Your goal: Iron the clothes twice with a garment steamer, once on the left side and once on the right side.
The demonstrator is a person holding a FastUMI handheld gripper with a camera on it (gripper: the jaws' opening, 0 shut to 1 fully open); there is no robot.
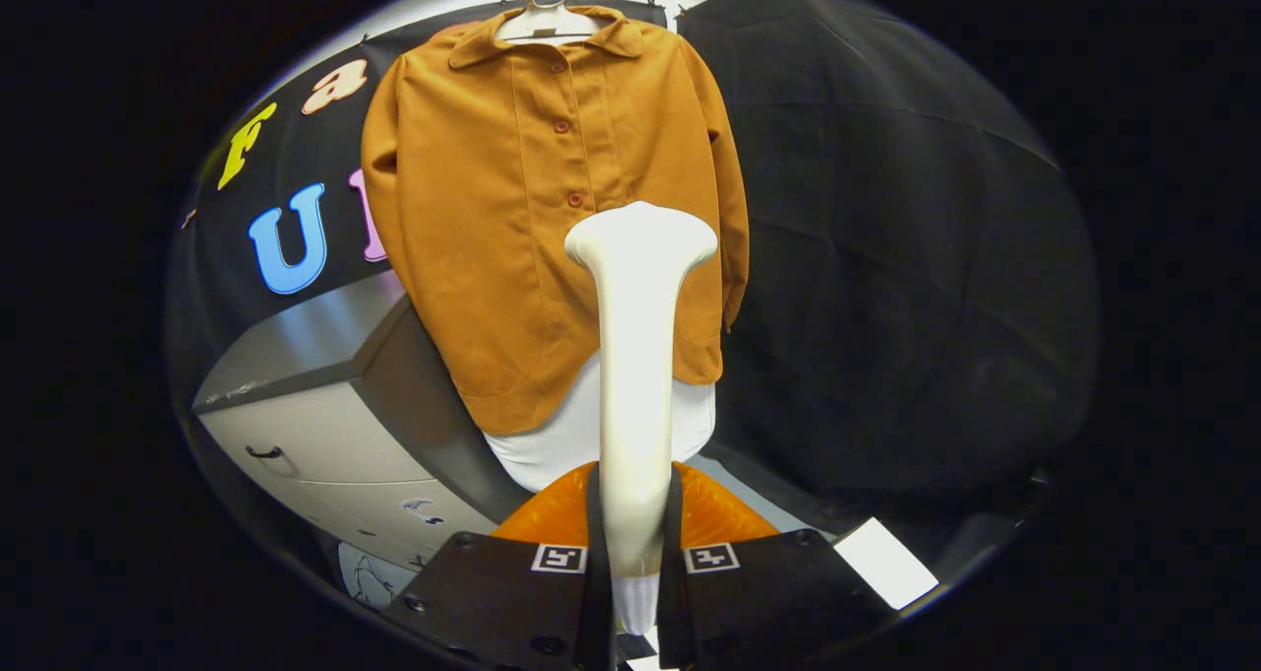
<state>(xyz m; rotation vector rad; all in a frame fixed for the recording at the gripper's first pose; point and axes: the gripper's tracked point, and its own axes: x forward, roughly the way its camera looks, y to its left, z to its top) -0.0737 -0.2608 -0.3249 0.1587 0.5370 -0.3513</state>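
The gripper (635, 553) has its two black fingers (512, 592) pressed from both sides on the handle of a white garment steamer (635, 356), so the tool is pinched firmly and stands upright between them. The wide head of the steamer points up and away, toward an orange-brown shirt (552, 218) with buttons, which hangs on a white hanger (545, 23) against the black cloth wall (887, 257). From this view the steamer head covers the lower middle of the shirt, a little to the side of the button line, but I cannot tell if it touches the fabric or is only near it. The shirt hangs freely and open to the front, which makes sense because a steamer works on a garment that hangs straight. Under the shirt hem there is a white rounded object (562, 439) and below it an orange one (542, 513); what they are is not clear. A grey cabinet (315, 435) with a drawer stands beside the shirt. I judge that the steaming strokes are not finished, and the next move needs a slow pass along one side of the shirt.
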